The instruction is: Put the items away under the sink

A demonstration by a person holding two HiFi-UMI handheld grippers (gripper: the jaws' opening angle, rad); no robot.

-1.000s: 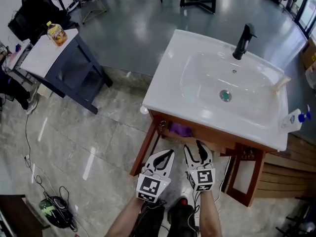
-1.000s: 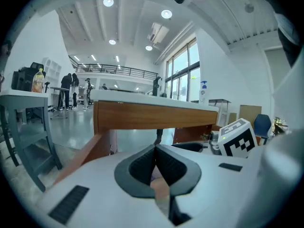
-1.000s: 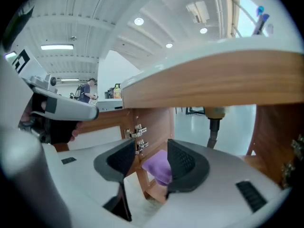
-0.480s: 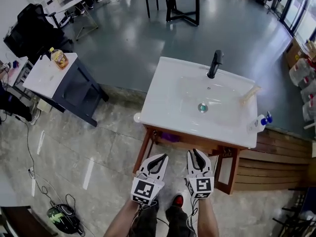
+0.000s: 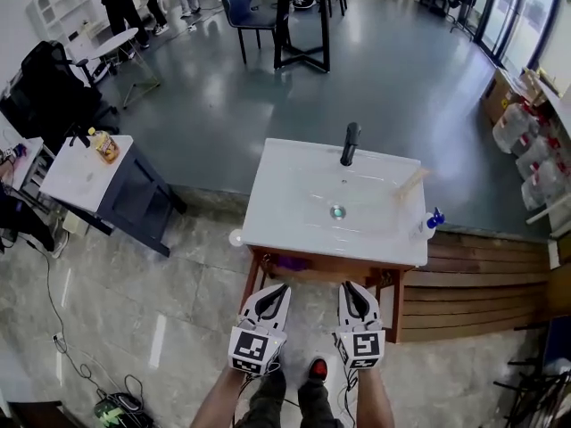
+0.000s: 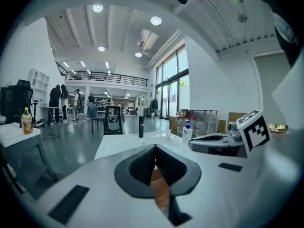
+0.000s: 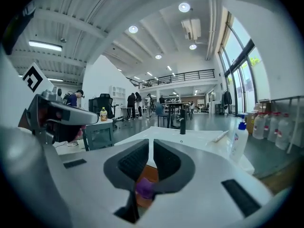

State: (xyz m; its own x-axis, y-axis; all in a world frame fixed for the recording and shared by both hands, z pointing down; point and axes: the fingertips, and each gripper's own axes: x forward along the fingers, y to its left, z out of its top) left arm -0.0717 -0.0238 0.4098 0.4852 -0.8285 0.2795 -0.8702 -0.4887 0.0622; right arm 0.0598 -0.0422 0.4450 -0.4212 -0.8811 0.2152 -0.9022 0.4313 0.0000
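The white sink point(image 5: 268, 205) on its wooden frame stands at twelve o'clock from both grippers, with a black tap point(image 5: 351, 143) at its far edge. Well apart at ten o'clock, a side table point(image 5: 76, 178) bears a yellow bottle point(image 5: 105, 145). The left gripper point(image 5: 282, 287) and right gripper point(image 5: 347, 285) hang side by side short of the sink's near edge. The left one's jaws are pressed together on nothing. The right one's have just been closing and now leave only a thin slit, with nothing between them. On the sink's four o'clock corner a pump bottle point(image 5: 426, 224) with a blue head stands upright. It is probably light plastic, smooth and liable to slip or tip if nudged, so the grip belongs across its body below the neck, not on the pump. A wooden stick point(image 5: 410, 183) lies slantwise at the basin's two o'clock rim. It looks thin, stiff and light, best pinched across its middle. Under the sink, at its seven o'clock, a purple thing point(image 5: 290, 262) already lies on the shelf. Its make is too small to tell. No brand or label can be read on either bottle. The only print is the black-and-white square markers on the gripper cubes.
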